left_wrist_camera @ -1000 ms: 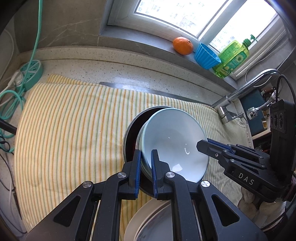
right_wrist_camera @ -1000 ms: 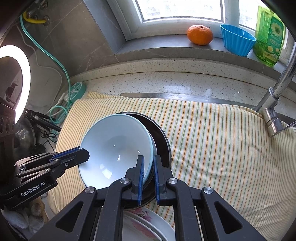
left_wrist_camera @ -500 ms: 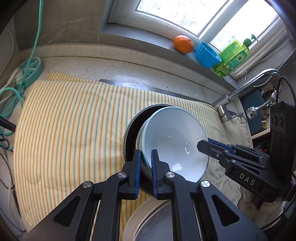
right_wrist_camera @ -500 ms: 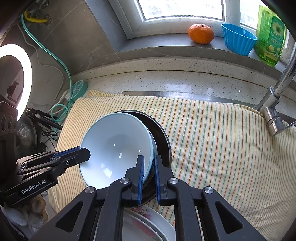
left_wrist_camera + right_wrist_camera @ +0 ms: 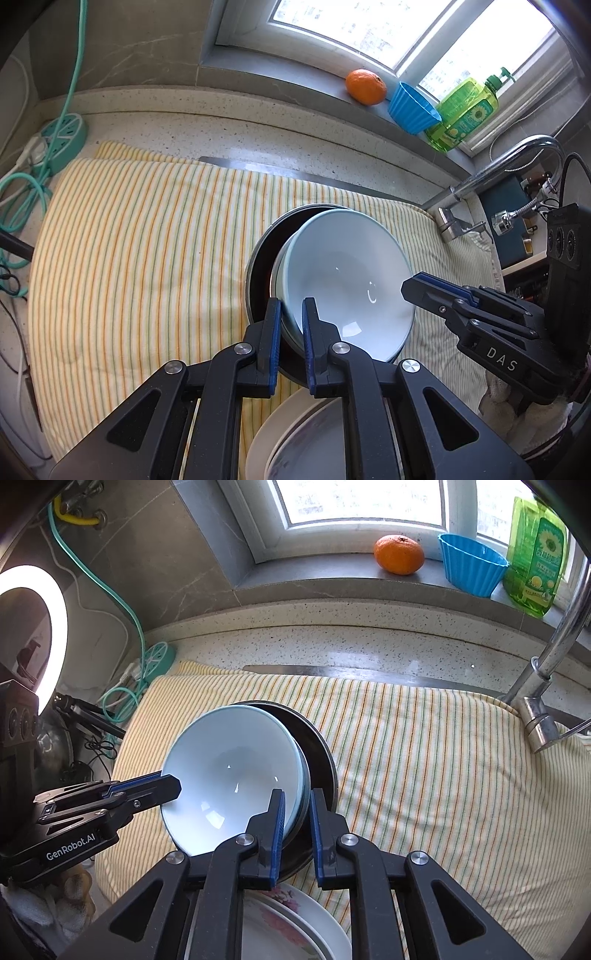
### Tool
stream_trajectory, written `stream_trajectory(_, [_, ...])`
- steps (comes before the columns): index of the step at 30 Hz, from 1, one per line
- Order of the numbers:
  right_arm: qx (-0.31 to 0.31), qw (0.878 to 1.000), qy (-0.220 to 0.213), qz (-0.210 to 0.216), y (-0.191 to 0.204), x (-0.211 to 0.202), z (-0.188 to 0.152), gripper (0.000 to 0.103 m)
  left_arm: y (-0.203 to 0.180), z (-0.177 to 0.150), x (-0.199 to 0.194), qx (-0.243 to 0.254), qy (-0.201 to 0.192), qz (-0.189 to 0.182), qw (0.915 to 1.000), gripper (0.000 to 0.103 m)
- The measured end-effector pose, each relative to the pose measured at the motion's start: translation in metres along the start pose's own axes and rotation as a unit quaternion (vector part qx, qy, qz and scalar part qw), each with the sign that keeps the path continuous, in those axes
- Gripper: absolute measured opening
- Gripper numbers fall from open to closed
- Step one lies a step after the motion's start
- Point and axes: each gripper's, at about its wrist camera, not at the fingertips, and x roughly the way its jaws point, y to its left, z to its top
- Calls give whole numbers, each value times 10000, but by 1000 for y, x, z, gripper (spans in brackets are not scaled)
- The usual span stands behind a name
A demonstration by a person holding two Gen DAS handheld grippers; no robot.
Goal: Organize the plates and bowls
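Note:
A pale blue bowl (image 5: 347, 280) nests in a dark metal bowl (image 5: 258, 266), held above the striped cloth (image 5: 140, 251). My left gripper (image 5: 291, 314) is shut on the near-left rims of the stacked bowls. My right gripper (image 5: 297, 808) is shut on the stack's opposite rims, seen as the pale bowl (image 5: 232, 775) and dark bowl (image 5: 321, 753). Each gripper shows in the other's view, the right (image 5: 421, 286) and the left (image 5: 170, 786). A white plate (image 5: 280, 439) lies below; the right wrist view shows its floral print (image 5: 280, 923).
An orange (image 5: 398, 554), a blue cup (image 5: 471, 563) and a green soap bottle (image 5: 535, 554) stand on the windowsill. A faucet (image 5: 546, 672) rises at the right. A green power strip (image 5: 62, 142) with cables and a ring light (image 5: 33, 627) lie at the left.
Both grippers keep their hold on the stacked bowls. The stack has shifted slightly away from the window, little else differs.

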Motion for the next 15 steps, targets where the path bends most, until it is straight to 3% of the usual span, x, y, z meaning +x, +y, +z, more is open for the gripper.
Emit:
stream_trajectory(5, [-27,10000,-52,3,-1,-4,0,19,0,-1,-2,-14,-33,8,10000,10])
stream_trajectory(15, [93,9995,-289,70,-12,-18,-4,20,3,-3,-16,-27,-210,61,9998,10])
